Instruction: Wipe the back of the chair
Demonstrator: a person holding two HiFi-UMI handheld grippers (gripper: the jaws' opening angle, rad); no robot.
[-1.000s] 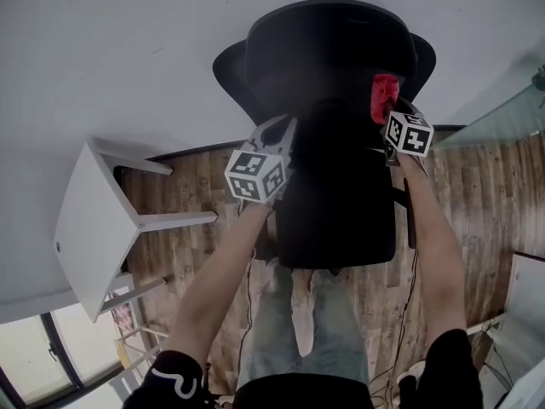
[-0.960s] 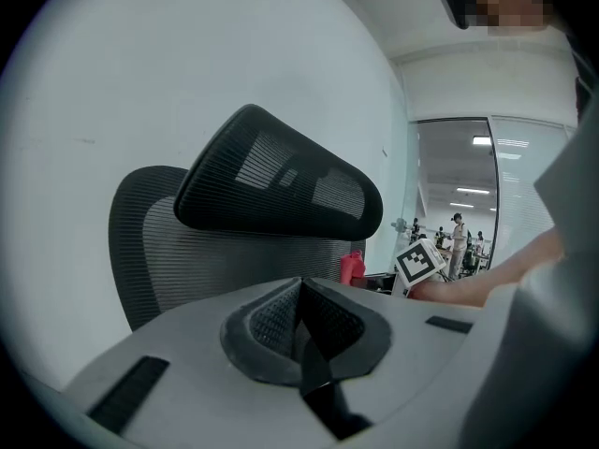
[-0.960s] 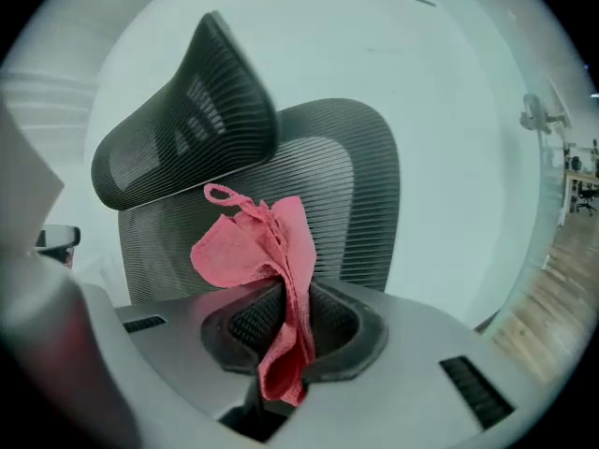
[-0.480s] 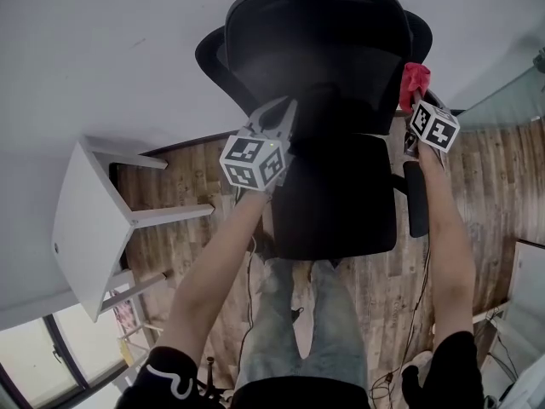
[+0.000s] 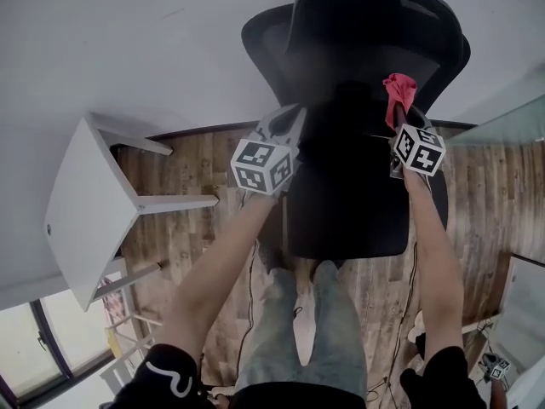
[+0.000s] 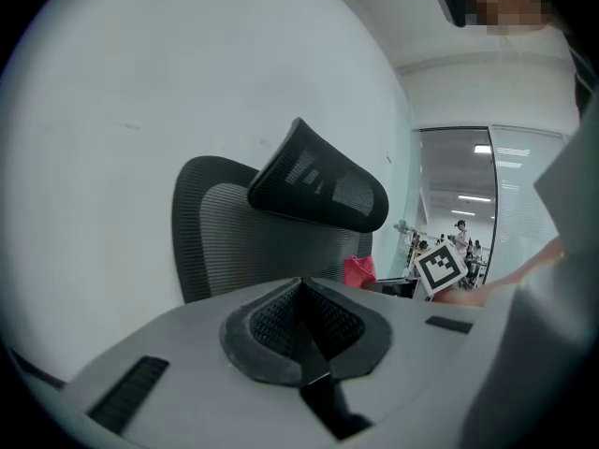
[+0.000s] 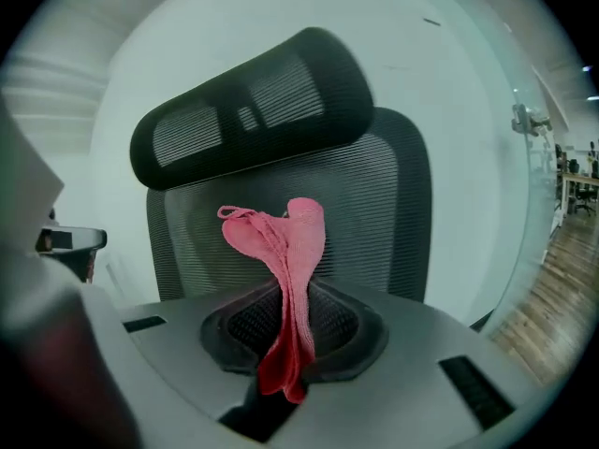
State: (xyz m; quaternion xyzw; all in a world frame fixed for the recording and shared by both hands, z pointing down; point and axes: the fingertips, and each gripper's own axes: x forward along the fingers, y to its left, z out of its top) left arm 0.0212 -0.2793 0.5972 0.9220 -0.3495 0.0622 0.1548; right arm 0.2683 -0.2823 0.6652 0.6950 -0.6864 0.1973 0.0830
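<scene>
Two claws: both raised at the chair, left claw [image 5: 288, 123] by the left side of the back [image 5: 281, 54], right claw [image 5: 397, 119] toward its right side.
Left claw: shut, jaws pressed together, nothing between them.
Right claw: clamped on the cloth [image 5: 398, 90], a loose fold standing up past the tips.
Cloth: red-pink, in front of the mesh below the headrest [image 5: 379, 11], right of centre; touching the mesh or just off it, cannot tell.
Change: half a second ago out at the back's right edge; now drawn inward again, close to the spot of a second ago. Left claw much as before.
Meaning: looks like side-to-side strokes over the right part of the back; wiping under way, with the left and lower mesh probably still to do.
Head view only: both arms, the seat [image 5: 345, 203] under the claws, a white stool [image 5: 85, 211] well off to the left, wood floor [image 5: 187, 228].
Right gripper view only: the grip itself, cloth [image 7: 285, 251] pinched low between the jaws and fanned out above, with mesh behind.
Left gripper view only: a side-on look, cloth [image 6: 359, 271] low at the back's far edge, the right claw's cube [image 6: 440, 267] just beside it, a glass wall [image 6: 487, 204] beyond.
</scene>
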